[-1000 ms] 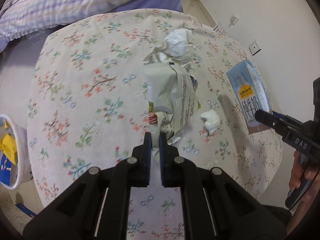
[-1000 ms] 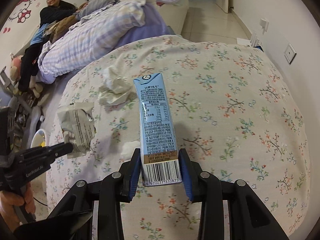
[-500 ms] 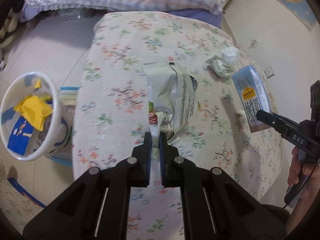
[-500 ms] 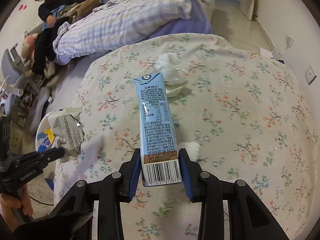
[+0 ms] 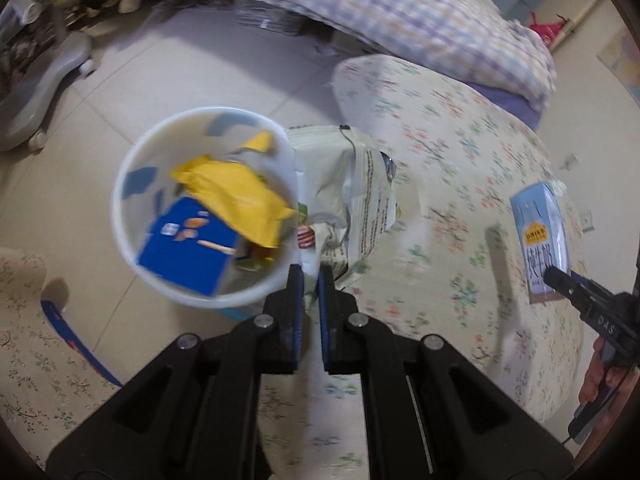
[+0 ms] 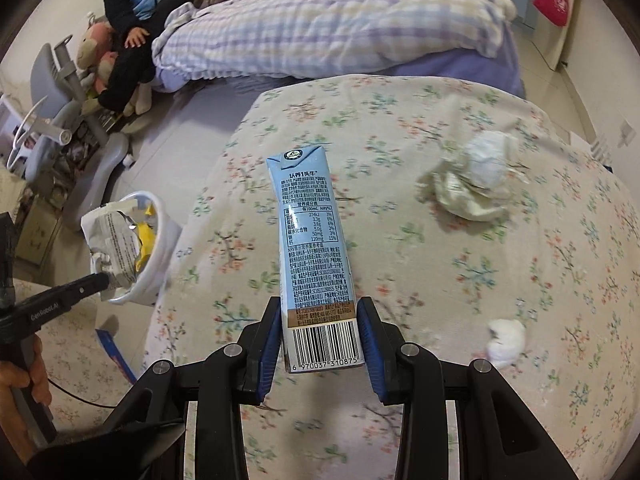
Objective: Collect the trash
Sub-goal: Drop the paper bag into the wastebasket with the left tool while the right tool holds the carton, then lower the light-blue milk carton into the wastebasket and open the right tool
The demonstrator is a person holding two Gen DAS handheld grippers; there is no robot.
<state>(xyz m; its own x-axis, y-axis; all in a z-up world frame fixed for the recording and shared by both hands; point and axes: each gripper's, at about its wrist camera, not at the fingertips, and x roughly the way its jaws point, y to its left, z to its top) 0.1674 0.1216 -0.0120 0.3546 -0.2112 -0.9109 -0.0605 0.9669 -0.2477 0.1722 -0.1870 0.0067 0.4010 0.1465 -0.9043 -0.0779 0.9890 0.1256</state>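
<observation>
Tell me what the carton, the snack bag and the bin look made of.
Milk carton: coated paperboard, matte print, sharp folded edges. Snack bag: thin plastic film, probably foil-lined; it holds creases, with a faint sheen. Trash bin: smooth white plastic, apparently, with an even moulded rim.

Bin (image 5: 124, 168) mouth part-filled; yellow wrapper (image 5: 236, 196) blocks centre.

floral tablecloth (image 6: 460, 280) | checked quilt on bed (image 6: 340, 32) | grey chair base (image 5: 44, 76) | red bag (image 6: 554, 2)
</observation>
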